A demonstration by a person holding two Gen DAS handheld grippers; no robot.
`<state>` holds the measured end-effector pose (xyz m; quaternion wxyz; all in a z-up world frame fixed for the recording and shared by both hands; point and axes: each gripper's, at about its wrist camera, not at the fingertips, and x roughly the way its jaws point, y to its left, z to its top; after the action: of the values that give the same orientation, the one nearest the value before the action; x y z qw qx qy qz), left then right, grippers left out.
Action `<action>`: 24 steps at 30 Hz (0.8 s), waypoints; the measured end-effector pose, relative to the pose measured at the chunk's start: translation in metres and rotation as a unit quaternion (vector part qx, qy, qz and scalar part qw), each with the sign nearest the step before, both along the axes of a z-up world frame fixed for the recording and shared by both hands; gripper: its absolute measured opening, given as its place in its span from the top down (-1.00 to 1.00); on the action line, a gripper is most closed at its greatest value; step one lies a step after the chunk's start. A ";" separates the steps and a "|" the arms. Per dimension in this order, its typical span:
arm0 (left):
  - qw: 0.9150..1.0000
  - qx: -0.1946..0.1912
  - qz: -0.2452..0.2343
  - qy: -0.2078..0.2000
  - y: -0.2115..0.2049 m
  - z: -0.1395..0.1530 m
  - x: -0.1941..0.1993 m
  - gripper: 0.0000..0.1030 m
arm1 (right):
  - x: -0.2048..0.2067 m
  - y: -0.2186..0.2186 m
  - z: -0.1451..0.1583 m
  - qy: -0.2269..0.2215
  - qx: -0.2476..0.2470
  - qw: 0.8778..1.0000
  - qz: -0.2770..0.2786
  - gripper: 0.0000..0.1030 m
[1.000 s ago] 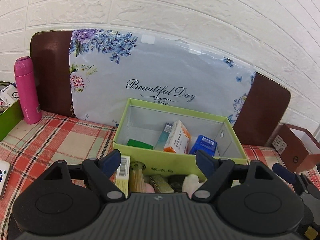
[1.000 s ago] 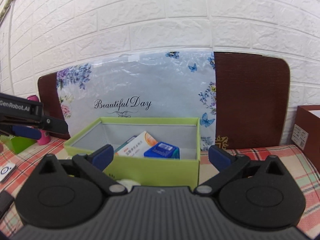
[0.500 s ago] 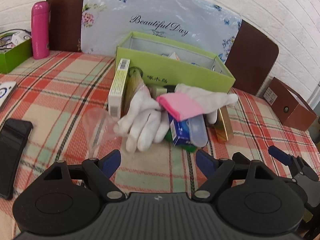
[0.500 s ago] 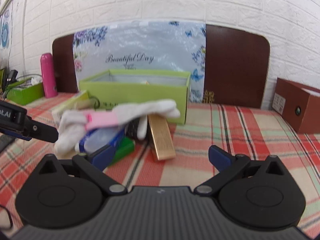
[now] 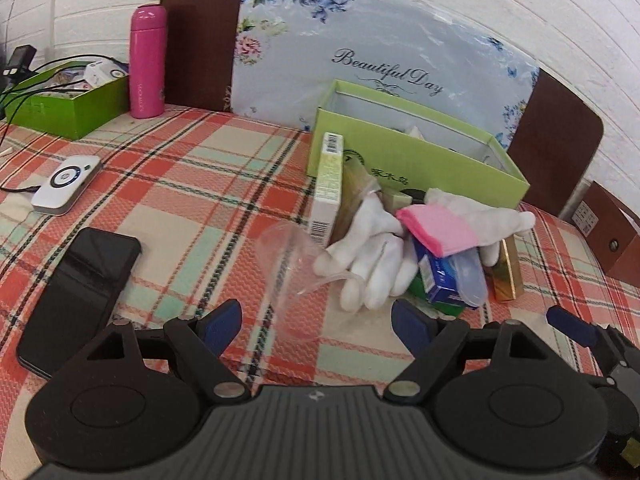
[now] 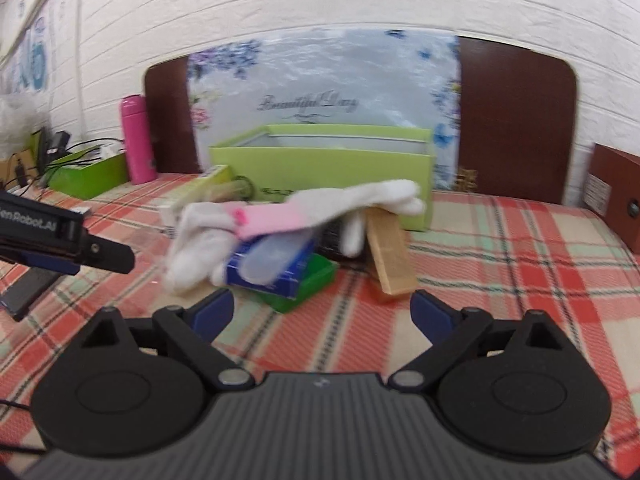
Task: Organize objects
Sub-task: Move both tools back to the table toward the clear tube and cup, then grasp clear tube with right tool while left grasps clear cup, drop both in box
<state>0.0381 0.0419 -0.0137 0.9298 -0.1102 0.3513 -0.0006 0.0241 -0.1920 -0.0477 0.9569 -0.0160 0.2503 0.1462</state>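
So both grippers are dropping back from the lime green box (image 5: pixel 420 160) and tilting down at the pile sitting just in front of it, where a second ago they were peering straight into the box. The right gripper (image 6: pixel 322 312) is just starting to narrow its jaws, though the fingers are still wide apart with nothing between them. The left gripper (image 5: pixel 318 318) is spread open too, hanging empty over a clear plastic bag (image 5: pixel 292 264). I'm guessing that means the next pick is coming out of the heap.

The pile is a mess: white gloves (image 6: pixel 208 236) with a pink band are draping over a blue box (image 6: pixel 276 264), a green box (image 6: pixel 308 280) is under that, and a gold box (image 6: pixel 390 248) is leaning on the right. Open tablecloth (image 6: pixel 500 264) is lying to the right; on the left, a black phone (image 5: pixel 80 296) and a white charger (image 5: pixel 66 184) are crowding things.
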 end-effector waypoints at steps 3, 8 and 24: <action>1.000 -0.013 0.014 0.005 0.010 -0.003 0.004 -0.65 | 0.015 0.021 0.000 0.001 -0.001 1.000 0.006 -0.72; 1.000 0.007 0.011 -0.006 0.009 -0.009 0.011 -0.65 | 0.040 0.034 -0.007 0.020 -0.003 1.000 -0.009 -0.11; 0.995 0.012 -0.098 0.035 -0.005 -0.029 0.007 0.91 | -0.025 -0.056 -0.015 0.101 -0.017 0.994 0.028 0.50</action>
<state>0.0455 0.0367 -0.0428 0.9136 -0.0642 0.3929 -0.0833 -0.0013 -0.2479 -0.0631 0.9220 -0.0239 0.3474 0.1692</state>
